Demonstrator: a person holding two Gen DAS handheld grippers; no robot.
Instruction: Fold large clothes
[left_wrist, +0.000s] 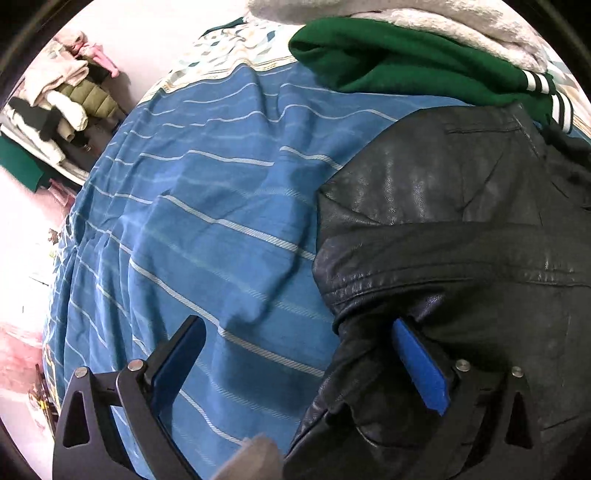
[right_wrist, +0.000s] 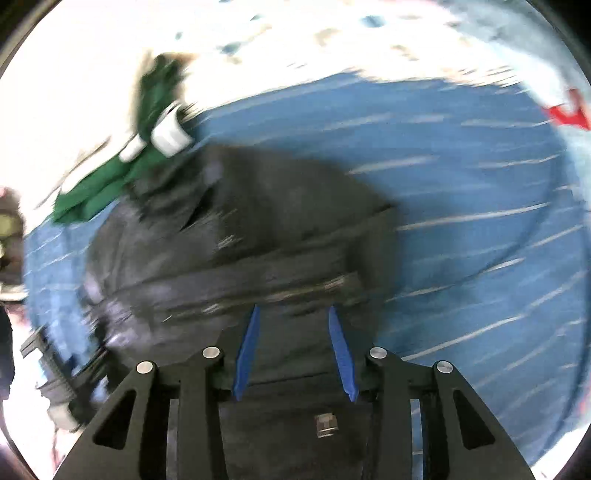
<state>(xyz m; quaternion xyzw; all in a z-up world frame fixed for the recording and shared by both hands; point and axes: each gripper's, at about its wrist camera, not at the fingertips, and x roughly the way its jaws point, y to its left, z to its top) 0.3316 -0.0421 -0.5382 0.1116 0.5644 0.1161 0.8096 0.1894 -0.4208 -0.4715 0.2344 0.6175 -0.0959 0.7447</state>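
**Black leather jacket on the bed, both grippers over it**

Bed w/ blue striped sheet (left_wrist: 207, 206) fills most of both views; sheet is rumpled, pale stripes run across it. Patterned white bedding (left_wrist: 236, 48) lies at its far edge.

Black leather jacket (left_wrist: 461, 229) lies on the sheet, partly folded, a sleeve or flap lying across the body w/ a stitched seam showing. In right wrist view it's blurred but sits in the middle of the bed, directly under the gripper.

Green jacket w/ white-striped cuffs (left_wrist: 399, 62) lies just beyond the leather one, touching its far edge; a grey fluffy item (left_wrist: 443, 22) is behind that. Pile of clothes (left_wrist: 62, 103) sits off the bed, at left.

Left gripper (left_wrist: 295, 354): jaws wide apart, one blue pad over bare sheet, the other tucked against a leather fold; not clamped.

Right gripper (right_wrist: 293, 350): jaws partly apart, hanging above the leather jacket; nothing seen pinched between pads, though blur limits detail.
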